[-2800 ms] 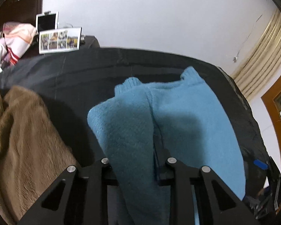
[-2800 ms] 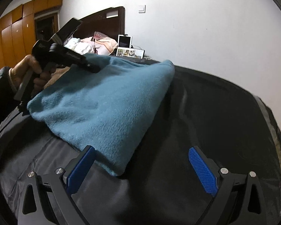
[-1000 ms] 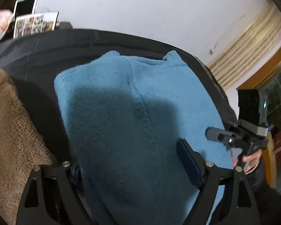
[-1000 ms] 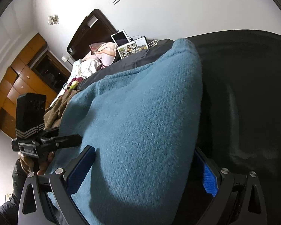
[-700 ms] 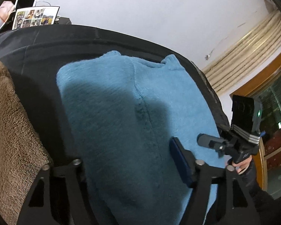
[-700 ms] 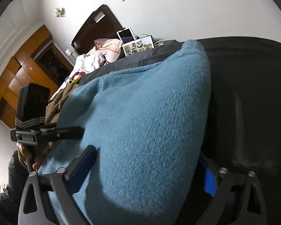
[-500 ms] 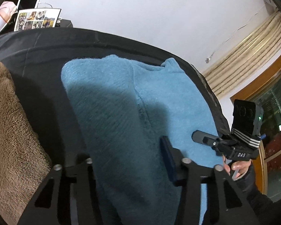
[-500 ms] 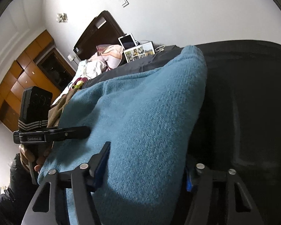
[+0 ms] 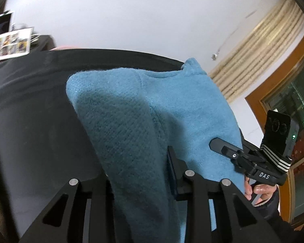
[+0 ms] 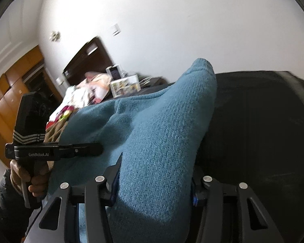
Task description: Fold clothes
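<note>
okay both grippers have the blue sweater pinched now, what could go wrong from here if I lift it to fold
The left gripper and right gripper each clamp a thick bunch of the blue sweater, so layers may slip out unevenly. The grips sit close together, so the far end could sag and drag on the black cover, skewing the fold.

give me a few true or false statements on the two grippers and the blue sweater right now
1. The left gripper is closed on the blue sweater. True.
2. The right gripper hangs open, clear of the fabric. False: its jaws pinch a fold of the sweater.
3. The sweater lies on a white sheet. False: it is on a black cover.
4. A photo collage stands at the far edge by the wall. True.
</note>
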`<state>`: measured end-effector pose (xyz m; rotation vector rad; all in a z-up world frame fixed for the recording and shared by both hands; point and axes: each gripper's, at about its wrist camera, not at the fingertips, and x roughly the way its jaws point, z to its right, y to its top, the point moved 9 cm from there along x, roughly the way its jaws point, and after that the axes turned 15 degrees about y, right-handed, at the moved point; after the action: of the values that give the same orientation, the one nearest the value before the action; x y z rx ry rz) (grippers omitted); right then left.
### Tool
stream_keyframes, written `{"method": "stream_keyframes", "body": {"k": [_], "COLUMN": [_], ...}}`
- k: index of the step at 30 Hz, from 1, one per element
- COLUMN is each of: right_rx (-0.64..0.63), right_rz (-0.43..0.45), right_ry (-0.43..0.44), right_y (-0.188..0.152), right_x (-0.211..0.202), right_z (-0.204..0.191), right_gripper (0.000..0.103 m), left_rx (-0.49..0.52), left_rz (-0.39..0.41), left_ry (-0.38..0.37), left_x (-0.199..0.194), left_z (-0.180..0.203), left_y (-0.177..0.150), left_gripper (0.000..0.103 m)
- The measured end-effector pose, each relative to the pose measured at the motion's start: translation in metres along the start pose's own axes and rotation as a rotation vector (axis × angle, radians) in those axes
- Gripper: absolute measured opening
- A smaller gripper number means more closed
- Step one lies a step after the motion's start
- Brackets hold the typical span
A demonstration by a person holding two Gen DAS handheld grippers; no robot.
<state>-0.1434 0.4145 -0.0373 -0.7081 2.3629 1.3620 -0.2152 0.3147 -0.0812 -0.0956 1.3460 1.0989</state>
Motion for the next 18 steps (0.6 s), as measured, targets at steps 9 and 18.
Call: {"method": "stream_keyframes", "body": {"k": [9, 18], "right_rx": [0.017, 0.036], "right_rz": [0.115, 0.119], "right_ry": [-0.166, -0.340], "right_y": [0.033, 0.044], "right_x": [-0.088, -0.123], "right_z": [0.082, 0.166], "right_gripper": [0.051, 0.051], "left_rx": [0.061, 0.121], "left_rz": [0.019, 0.032], "left_ry": [-0.065, -0.014], "left_x": [0.051, 0.100], "left_z": [0.109, 0.158], "left_y": [0.049, 0.064], "left_gripper": [0.033, 0.033]}}
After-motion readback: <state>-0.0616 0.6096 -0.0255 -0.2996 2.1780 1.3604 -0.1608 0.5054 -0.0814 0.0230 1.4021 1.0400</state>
